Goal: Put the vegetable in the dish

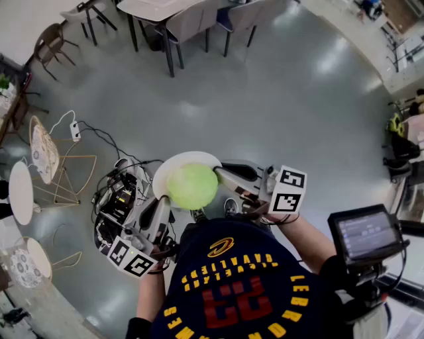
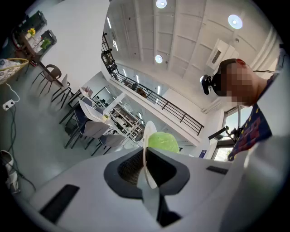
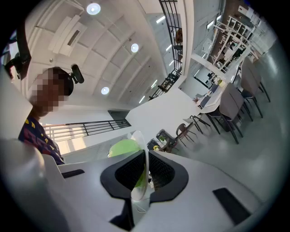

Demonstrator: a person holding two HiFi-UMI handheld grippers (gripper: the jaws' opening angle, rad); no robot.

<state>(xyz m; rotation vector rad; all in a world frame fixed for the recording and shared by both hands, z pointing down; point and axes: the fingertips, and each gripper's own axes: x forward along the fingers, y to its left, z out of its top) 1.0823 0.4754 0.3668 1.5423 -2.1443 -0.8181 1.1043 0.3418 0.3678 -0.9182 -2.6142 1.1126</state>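
Note:
A round pale-green vegetable lies in a white dish that is held up in the air above the floor. My left gripper is shut on the dish's near-left rim. From the right, my right gripper is shut on the opposite rim. In the left gripper view the dish stands edge-on between the jaws, with the vegetable behind it. The right gripper view shows the same: the dish is clamped edge-on, with the vegetable to its left.
Below the dish a wheeled device with cables sits on the grey floor, beside a power strip. A wire chair and a small round table stand at left. Tables and chairs are at the top, and a screen is at right.

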